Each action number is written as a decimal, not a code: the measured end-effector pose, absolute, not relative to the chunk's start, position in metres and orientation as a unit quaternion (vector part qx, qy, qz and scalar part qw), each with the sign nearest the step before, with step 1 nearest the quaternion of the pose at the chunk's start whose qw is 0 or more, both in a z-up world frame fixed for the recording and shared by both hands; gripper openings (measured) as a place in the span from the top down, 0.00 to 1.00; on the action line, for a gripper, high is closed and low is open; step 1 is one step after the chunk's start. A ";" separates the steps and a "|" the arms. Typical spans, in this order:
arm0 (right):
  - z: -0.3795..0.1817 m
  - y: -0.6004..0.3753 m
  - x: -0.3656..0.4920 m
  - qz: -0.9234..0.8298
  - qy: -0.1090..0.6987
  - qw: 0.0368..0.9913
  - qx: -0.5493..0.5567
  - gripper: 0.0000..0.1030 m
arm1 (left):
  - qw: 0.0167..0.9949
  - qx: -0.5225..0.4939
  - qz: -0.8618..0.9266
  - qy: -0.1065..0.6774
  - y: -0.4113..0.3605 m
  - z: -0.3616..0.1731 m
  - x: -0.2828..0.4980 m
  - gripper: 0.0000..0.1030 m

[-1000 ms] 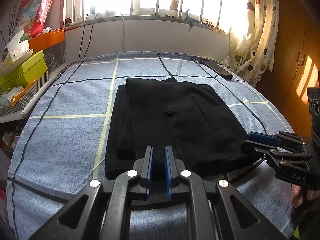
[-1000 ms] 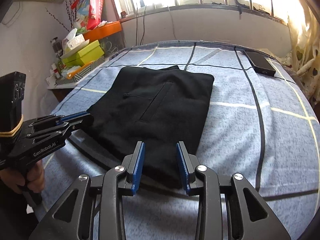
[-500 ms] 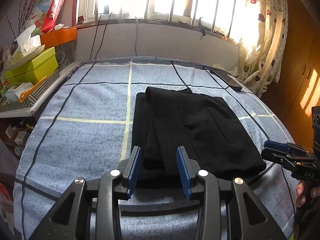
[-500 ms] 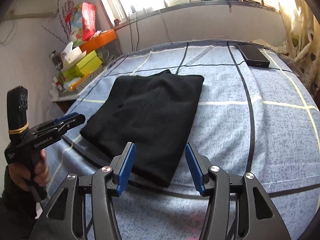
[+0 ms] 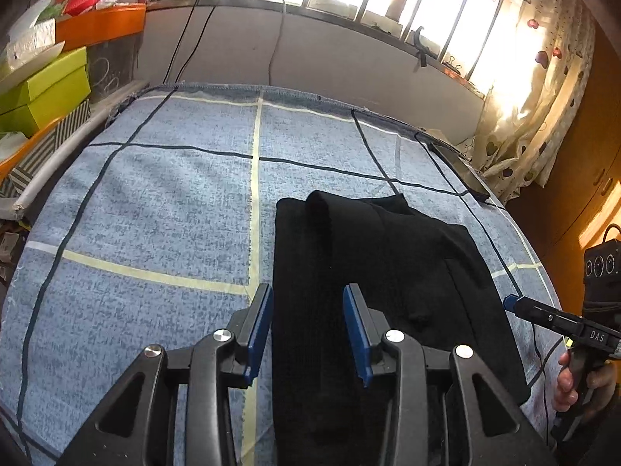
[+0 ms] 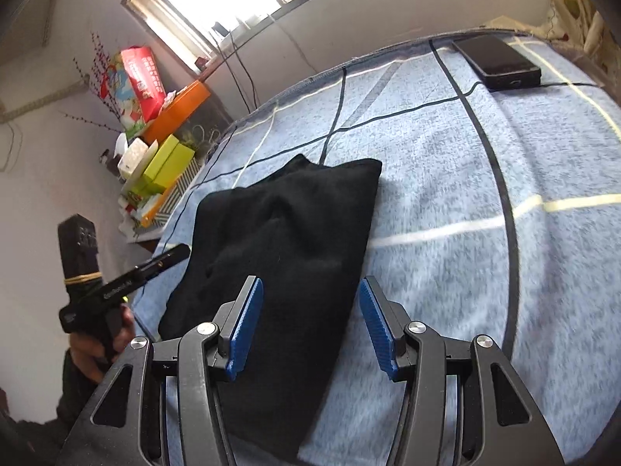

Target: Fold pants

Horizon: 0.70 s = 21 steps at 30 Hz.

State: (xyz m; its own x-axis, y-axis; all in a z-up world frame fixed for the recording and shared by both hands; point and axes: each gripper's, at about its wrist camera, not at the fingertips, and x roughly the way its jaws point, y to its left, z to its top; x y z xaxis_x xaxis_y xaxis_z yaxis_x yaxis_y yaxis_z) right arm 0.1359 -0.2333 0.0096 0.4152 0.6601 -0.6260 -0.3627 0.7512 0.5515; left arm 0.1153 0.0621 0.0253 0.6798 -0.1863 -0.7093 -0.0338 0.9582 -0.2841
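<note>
Black pants (image 5: 380, 283), folded into a compact rectangle, lie on a bed covered by a blue sheet (image 5: 167, 202) crossed with dark and pale yellow lines; the left tongs (image 5: 308, 330) hang released, blue pads apart and gripping nothing, with the near left edge of the pants showing between and just ahead of them; the right tongs (image 6: 310, 320) are likewise spread wide and hold nothing, the near right corner of the pants lying between and below their blue pads; in the left wrist view the right tongs appear at the far right, beside the pants' right edge, the letters "DAS" readable on the black body, a hand (image 5: 574, 384) wrapped around the handle; in the right wrist view the left tongs (image 6: 176, 252) point toward the pants' left edge, a white label on the side too blurred to read, a yellow band around the camera block above; ahead and to the right of both tongs a dark phone (image 6: 496, 60) rests near the far right corner of the bed with a cable plugged in; ahead and to the left, lime-green boxes (image 6: 167, 167), an orange box (image 6: 176, 110) and a red printed carton (image 6: 141, 79) whose lettering cannot be made out are stacked against the wall; a heart-patterned curtain (image 5: 535, 101) hangs by the bright window.
</note>
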 end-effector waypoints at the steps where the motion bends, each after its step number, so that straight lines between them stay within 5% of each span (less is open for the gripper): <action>1: 0.006 -0.232 0.144 0.312 0.448 0.819 0.175 0.49 | 0.902 -0.149 -0.046 0.403 0.066 0.022 0.121 0.61; 21: -0.008 -0.225 0.140 0.352 0.475 0.778 0.214 0.49 | 0.856 -0.291 -0.131 0.408 0.083 -0.002 0.107 0.52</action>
